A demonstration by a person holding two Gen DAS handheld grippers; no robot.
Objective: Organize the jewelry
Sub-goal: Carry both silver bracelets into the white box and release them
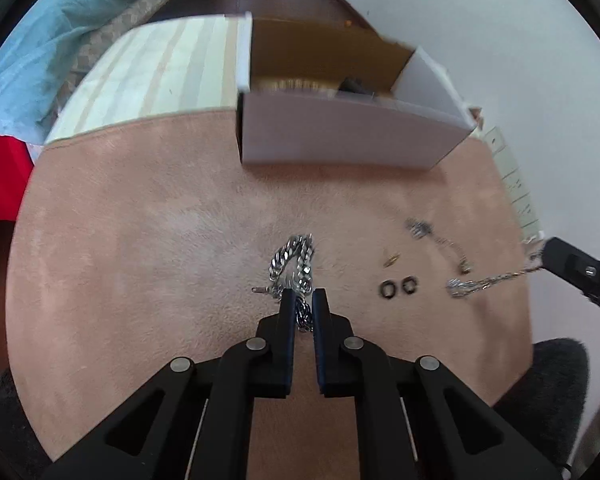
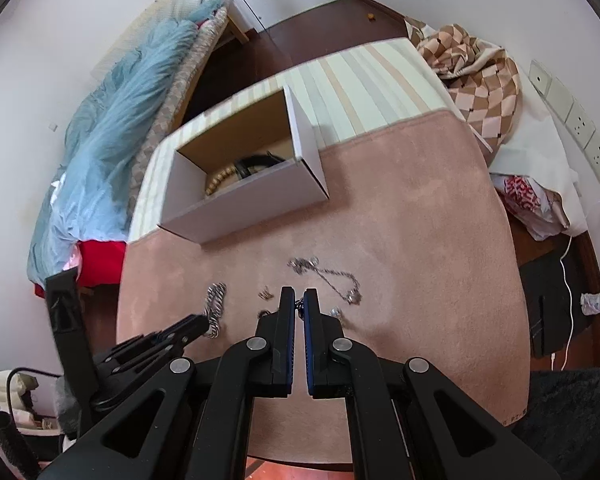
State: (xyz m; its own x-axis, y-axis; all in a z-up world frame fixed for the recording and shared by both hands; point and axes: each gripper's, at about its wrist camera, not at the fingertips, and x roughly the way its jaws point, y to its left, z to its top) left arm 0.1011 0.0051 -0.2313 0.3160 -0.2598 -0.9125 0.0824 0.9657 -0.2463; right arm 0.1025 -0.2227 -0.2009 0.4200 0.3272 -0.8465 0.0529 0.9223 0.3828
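My left gripper (image 1: 303,298) is shut on a thick silver chain (image 1: 294,260) that lies on the pink mat (image 1: 140,240); it also shows in the right wrist view (image 2: 215,304). My right gripper (image 2: 299,298) is shut on a thin silver chain (image 1: 484,282), seen between its pads in its own view (image 2: 300,305). Two black rings (image 1: 398,286), a small gold piece (image 1: 392,259) and another thin chain (image 2: 332,276) lie on the mat. An open white box (image 2: 244,204) holds wooden beads (image 2: 220,180) and a black item.
The box (image 1: 352,136) stands at the far side of the mat on a striped cloth (image 1: 160,76). A blue blanket (image 2: 112,128) lies left, a checked cloth (image 2: 476,80) right. Wall sockets (image 2: 572,120) run along the right wall.
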